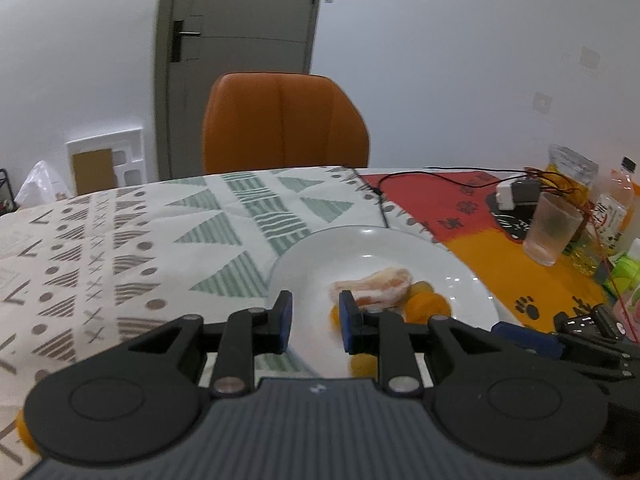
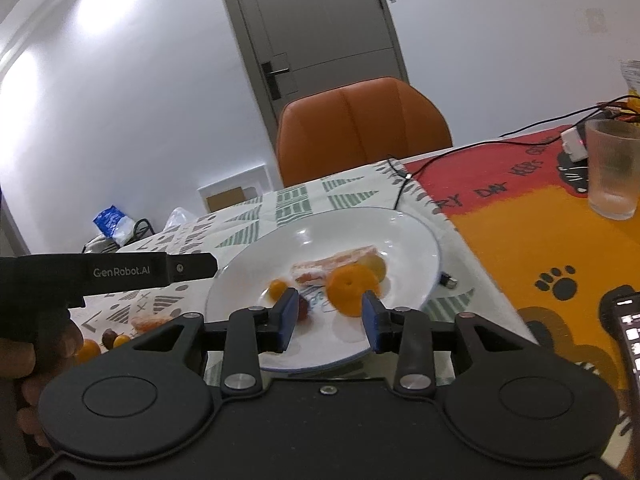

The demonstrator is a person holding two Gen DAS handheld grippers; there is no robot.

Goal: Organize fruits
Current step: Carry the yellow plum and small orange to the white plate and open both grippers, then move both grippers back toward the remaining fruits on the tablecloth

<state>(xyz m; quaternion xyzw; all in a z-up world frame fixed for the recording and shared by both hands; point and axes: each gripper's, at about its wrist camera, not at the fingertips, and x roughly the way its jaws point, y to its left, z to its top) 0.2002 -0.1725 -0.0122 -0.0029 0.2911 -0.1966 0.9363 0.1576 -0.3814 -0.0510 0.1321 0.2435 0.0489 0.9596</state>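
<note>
A white plate (image 1: 400, 236) (image 2: 400, 220) holds a pale pink peeled citrus segment (image 1: 380, 284) (image 2: 332, 262), a tangerine (image 2: 352, 289), a small orange fruit (image 2: 276, 288) and a dark red one (image 2: 303, 307). My left gripper (image 1: 316, 316) hovers over the plate's near left part, its jaws a narrow gap apart with bare plate between them. My right gripper (image 2: 330, 320) is open over the plate's near rim; the tangerine lies just past its right fingertip. Off the plate to the left lie another segment (image 2: 148, 323) and several small fruits (image 2: 89, 350).
A frosted glass (image 1: 552, 232) (image 2: 612, 168), a white adapter (image 1: 506, 196) with cables, and bottles (image 1: 616, 200) crowd the right side on the red and orange mat. An orange chair (image 1: 284, 120) stands behind the table. A phone (image 2: 632, 340) lies at the near right.
</note>
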